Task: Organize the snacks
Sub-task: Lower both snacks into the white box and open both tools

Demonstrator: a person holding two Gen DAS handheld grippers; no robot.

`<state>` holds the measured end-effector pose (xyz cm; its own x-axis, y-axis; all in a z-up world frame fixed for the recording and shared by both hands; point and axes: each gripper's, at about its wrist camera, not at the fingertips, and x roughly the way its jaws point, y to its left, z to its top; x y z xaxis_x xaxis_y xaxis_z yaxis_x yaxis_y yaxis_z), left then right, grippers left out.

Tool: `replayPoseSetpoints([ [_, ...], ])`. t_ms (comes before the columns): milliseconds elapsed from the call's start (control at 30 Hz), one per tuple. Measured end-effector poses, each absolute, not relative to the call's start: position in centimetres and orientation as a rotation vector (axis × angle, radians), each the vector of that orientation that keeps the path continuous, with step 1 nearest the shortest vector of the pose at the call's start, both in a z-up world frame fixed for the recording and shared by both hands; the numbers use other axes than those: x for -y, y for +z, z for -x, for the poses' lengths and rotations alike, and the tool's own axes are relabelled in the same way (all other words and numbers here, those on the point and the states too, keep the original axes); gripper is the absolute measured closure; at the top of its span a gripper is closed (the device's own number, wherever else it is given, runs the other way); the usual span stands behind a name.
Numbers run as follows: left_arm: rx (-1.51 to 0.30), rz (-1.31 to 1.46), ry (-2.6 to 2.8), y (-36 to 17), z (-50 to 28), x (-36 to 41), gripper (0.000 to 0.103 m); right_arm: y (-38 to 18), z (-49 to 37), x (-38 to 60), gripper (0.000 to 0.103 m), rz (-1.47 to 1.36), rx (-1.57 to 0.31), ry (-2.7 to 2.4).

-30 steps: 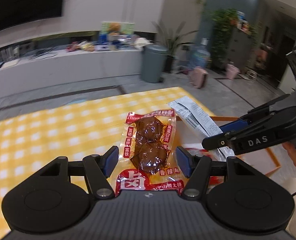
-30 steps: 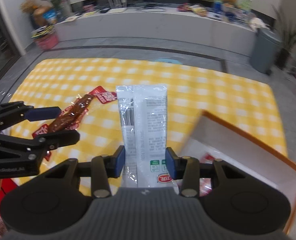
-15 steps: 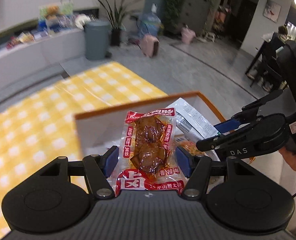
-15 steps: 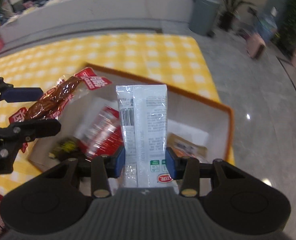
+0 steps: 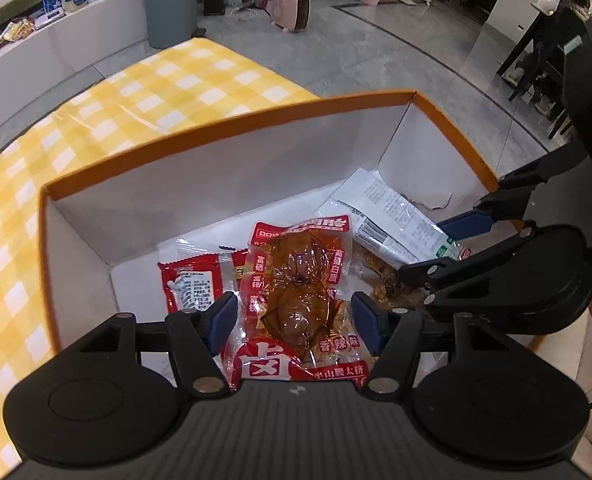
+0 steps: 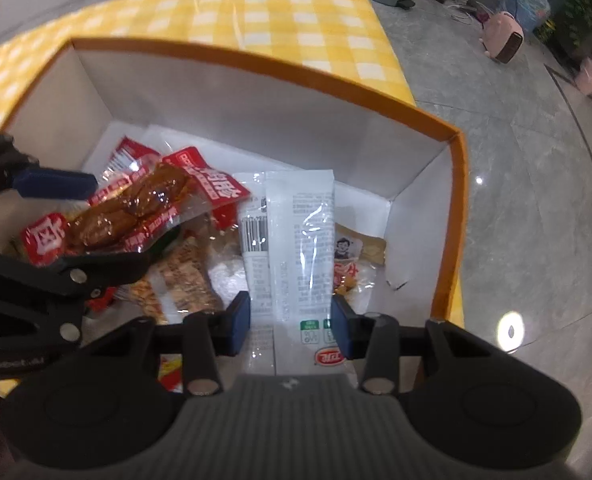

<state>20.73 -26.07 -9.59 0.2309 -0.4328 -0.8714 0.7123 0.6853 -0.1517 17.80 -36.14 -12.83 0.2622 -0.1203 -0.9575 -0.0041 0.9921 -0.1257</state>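
While both grippers hang above the orange-rimmed cardboard box (image 5: 232,120), each grips a snack packet over its white interior. The left gripper (image 5: 294,316) stands fairly wide, its blue pads pressed against the two sides of a red-and-clear packet of brown braised meat (image 5: 299,280), which sticks out forward over the box floor. The right gripper (image 6: 292,316) is narrower, clenched on a white plastic packet (image 6: 292,240) printed with a barcode and small text, held just beside the meat packet and toward the box's right wall. Below them, on the box floor, lie loose snacks: a red packet (image 5: 190,284) near the left wall and clear packets of brownish snacks (image 6: 184,276) in the middle. The box sits on a yellow checked cloth (image 5: 96,120), at the cloth's edge beside grey floor (image 6: 535,160).
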Motion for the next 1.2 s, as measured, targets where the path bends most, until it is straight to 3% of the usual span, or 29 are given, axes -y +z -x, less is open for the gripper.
replayPoseSetpoints([
  [300, -1.103, -0.353, -0.811, -10.6, -21.0, 26.7, 0.031, -14.5, -19.0, 36.3, 0.061, 0.189, -1.333, -0.054],
  [600, -1.083, -0.391, -0.807, -10.8, -21.0, 26.9, 0.019, -14.8, -19.1, 36.4, 0.059, 0.193, -1.336, -0.046],
  [1000, -1.074, -0.384, -0.794, -8.9, -20.7, 25.1, 0.018, -13.5, -18.9, 35.5, 0.035, 0.192, -1.356, -0.023],
  [1067, -1.06, -0.367, -0.792, -8.1, -20.6, 24.4, 0.018, -12.7, -18.6, 35.1, 0.02, 0.219, -1.332, -0.051],
  [1200, -1.027, -0.325, -0.791, -5.9, -20.1, 23.1, 0.018, -10.6, -17.7, 34.3, 0.02, 0.228, -1.283, -0.046],
])
